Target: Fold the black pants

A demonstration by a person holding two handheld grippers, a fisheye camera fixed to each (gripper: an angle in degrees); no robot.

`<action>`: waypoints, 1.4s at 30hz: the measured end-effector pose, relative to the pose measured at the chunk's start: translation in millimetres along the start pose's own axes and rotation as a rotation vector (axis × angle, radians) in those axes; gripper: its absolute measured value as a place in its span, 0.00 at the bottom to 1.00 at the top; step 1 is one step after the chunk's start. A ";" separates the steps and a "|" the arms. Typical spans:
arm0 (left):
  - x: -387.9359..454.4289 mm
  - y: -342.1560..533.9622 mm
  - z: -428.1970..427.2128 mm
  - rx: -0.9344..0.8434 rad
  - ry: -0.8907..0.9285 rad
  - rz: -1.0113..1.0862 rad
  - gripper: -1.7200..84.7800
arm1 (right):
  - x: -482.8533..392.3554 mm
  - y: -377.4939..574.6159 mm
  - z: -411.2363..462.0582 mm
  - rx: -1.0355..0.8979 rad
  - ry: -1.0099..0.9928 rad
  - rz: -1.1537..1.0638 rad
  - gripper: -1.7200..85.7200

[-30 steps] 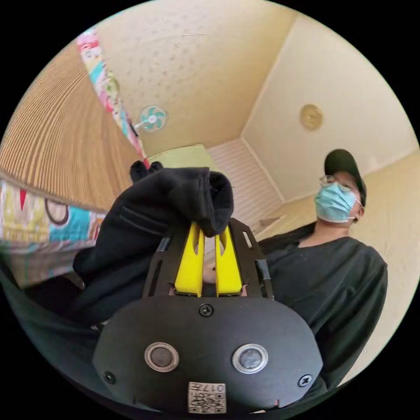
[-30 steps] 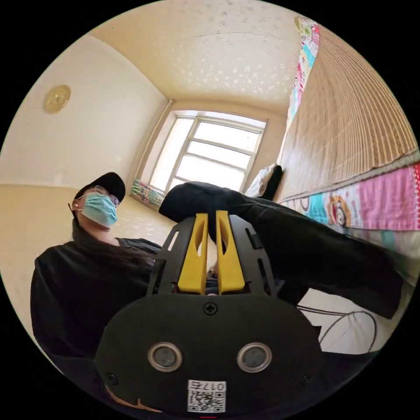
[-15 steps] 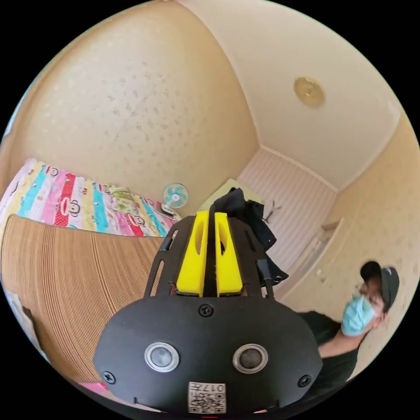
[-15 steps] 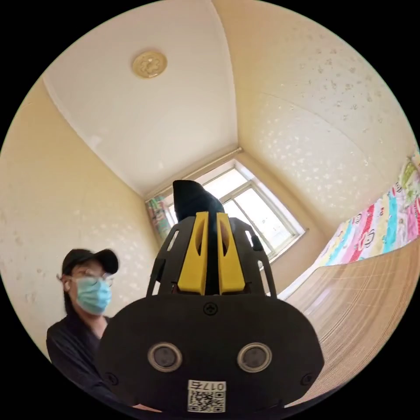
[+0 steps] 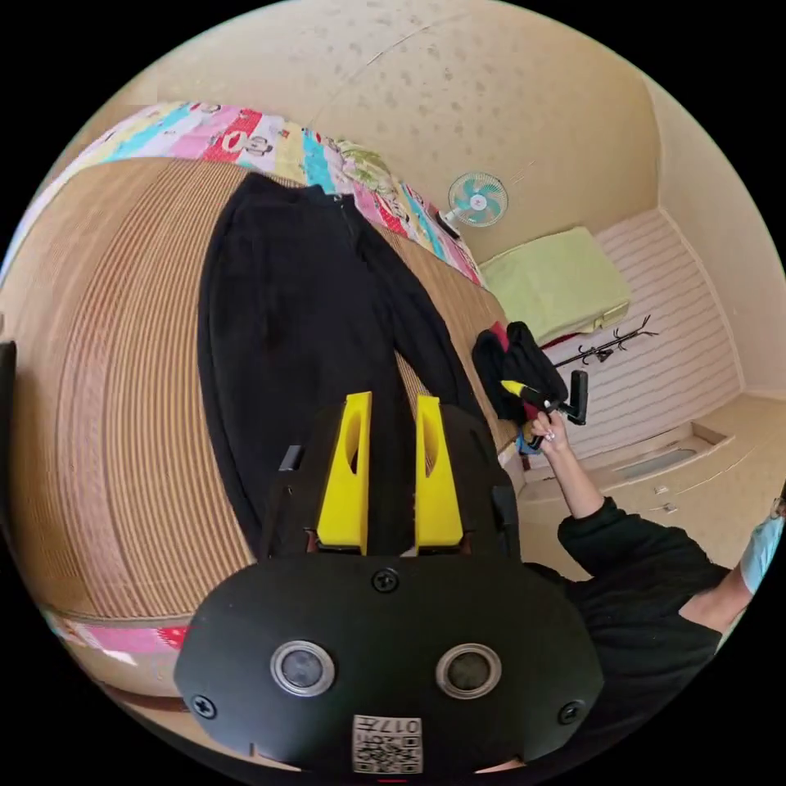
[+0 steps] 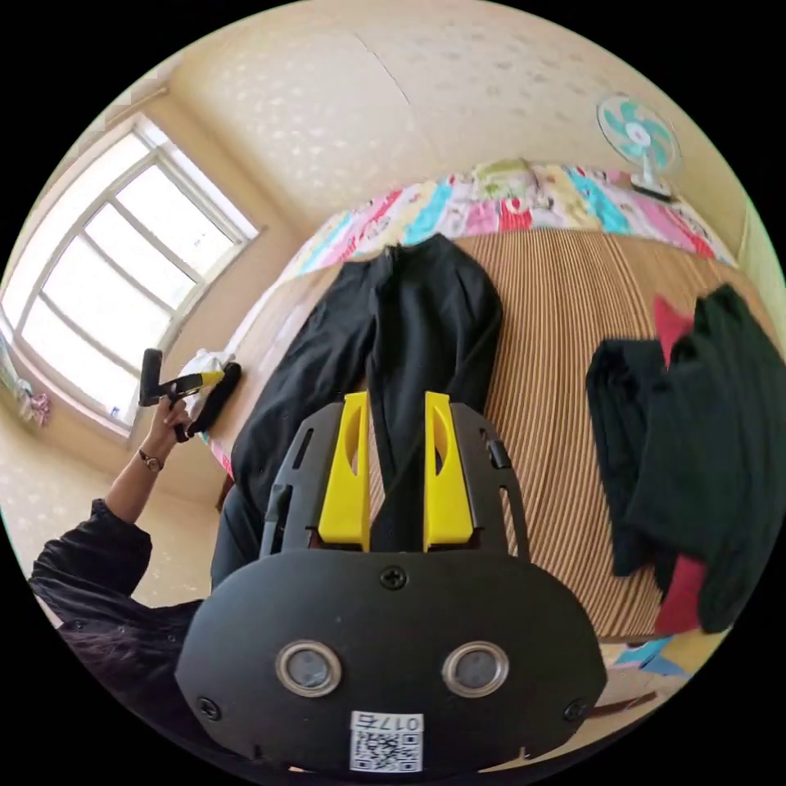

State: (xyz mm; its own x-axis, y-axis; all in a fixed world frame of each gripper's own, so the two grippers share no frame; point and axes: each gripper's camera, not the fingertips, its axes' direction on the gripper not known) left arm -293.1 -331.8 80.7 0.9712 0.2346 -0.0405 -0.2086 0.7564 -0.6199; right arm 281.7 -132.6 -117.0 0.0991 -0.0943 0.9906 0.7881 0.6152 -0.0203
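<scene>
A pale yellow, speckled-wall bedroom framed the scene, its bed covered by a ribbed bamboo mat (image 5: 106,344) over a bright cartoon-print sheet (image 6: 524,201). The black pants (image 5: 303,311) lay spread flat and lengthwise on that mat, waistband at the far end near the sheet's edge, legs running back toward you and off the near edge. A loose heap of dark clothes with a red piece (image 6: 696,458) sat on the mat well apart from the pants, to their right in the right gripper view. A window (image 6: 115,270) lit one side of the room; a small teal fan (image 5: 477,199) stood beyond the bed. You held your left gripper (image 5: 391,409) above the pant legs, its yellow jaws parted and gripping nothing. Your right gripper (image 6: 395,408) hung likewise over the pants, jaws apart and empty. Your right hand (image 5: 550,430) showed raised off the bed's side in the left gripper view.
</scene>
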 end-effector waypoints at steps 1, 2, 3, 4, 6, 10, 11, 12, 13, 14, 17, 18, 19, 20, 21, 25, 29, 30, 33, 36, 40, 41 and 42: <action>-15.5 32.3 25.1 -0.001 0.080 -0.051 0.12 | 8.6 35.0 27.1 -0.054 -0.037 0.056 0.16; -20.3 46.9 36.5 0.003 0.125 -0.074 0.12 | 8.7 68.5 43.8 -0.066 -0.065 0.091 0.18; -23.8 71.1 58.4 0.002 0.209 -0.108 0.12 | 6.5 84.8 49.1 -0.062 -0.067 0.110 0.19; -19.3 90.5 80.9 -0.006 0.284 -0.132 0.13 | -1.5 116.0 56.0 -0.042 -0.056 0.149 0.20; 0.9 108.6 113.4 -0.027 0.368 -0.118 0.13 | -19.0 156.2 63.7 -0.028 -0.031 0.178 0.21; 71.6 102.8 187.0 -0.146 0.370 0.043 0.15 | -52.1 202.4 62.7 0.037 0.071 0.175 0.19; 80.3 98.9 198.0 -0.169 0.354 0.061 0.15 | -48.3 200.7 58.8 0.024 0.007 0.207 0.19; 95.0 92.0 219.9 -0.218 0.327 0.090 0.17 | -45.3 199.0 55.3 0.026 -0.036 0.215 0.19; 106.9 87.6 243.0 -0.275 0.308 0.104 0.18 | -38.3 195.4 45.2 0.056 -0.105 0.225 0.19; 111.9 87.1 254.6 -0.306 0.305 0.107 0.18 | -30.2 191.9 33.0 0.100 -0.123 0.246 0.19; 122.4 97.5 266.8 -0.239 0.268 0.107 0.13 | -12.8 177.4 8.4 0.136 -0.104 0.280 0.19; 121.3 103.5 261.1 -0.225 0.291 0.072 0.08 | -10.7 173.7 5.0 0.133 -0.101 0.278 0.19; 124.1 111.0 250.0 -0.200 0.395 0.070 0.05 | -7.4 165.5 -0.8 0.124 -0.091 0.269 0.19; 127.2 115.3 241.4 -0.174 0.447 0.076 0.03 | -5.2 155.4 -5.3 0.116 -0.080 0.248 0.19; 136.4 123.2 221.2 -0.132 0.487 0.101 0.03 | -4.1 149.4 -6.8 0.113 -0.076 0.236 0.19; 184.0 139.9 139.7 -0.045 0.380 0.297 0.01 | 7.0 78.8 1.0 0.081 -0.129 0.168 0.22; 205.2 141.0 91.4 -0.012 0.313 0.401 0.01 | 11.9 -24.0 53.3 0.047 -0.256 0.144 0.24; 206.7 140.5 80.2 -0.002 0.308 0.413 0.01 | 13.6 -38.7 64.2 0.046 -0.271 0.151 0.24; 201.5 140.0 56.3 0.030 0.458 0.452 0.01 | 36.0 -107.2 130.6 0.006 -0.285 0.251 0.23; 180.3 139.1 39.6 0.102 0.741 0.388 0.01 | 69.1 -144.9 196.0 -0.088 -0.260 0.400 0.19; 131.8 141.6 29.6 0.084 0.425 0.216 0.02 | 80.0 -154.2 222.0 0.019 -0.227 0.469 0.12; 124.8 142.0 26.6 0.086 0.403 0.206 0.02 | 77.6 -155.8 223.3 0.035 -0.246 0.457 0.13; 112.5 141.6 21.9 0.081 0.346 0.183 0.03 | 76.1 -156.6 223.7 0.033 -0.253 0.449 0.14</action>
State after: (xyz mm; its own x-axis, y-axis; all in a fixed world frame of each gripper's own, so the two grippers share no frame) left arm -215.9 -185.0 5.5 0.8955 0.1615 -0.4146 -0.3771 0.7702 -0.5143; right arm 29.9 -61.0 -8.2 0.2701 0.3744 0.8871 0.6818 0.5762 -0.4507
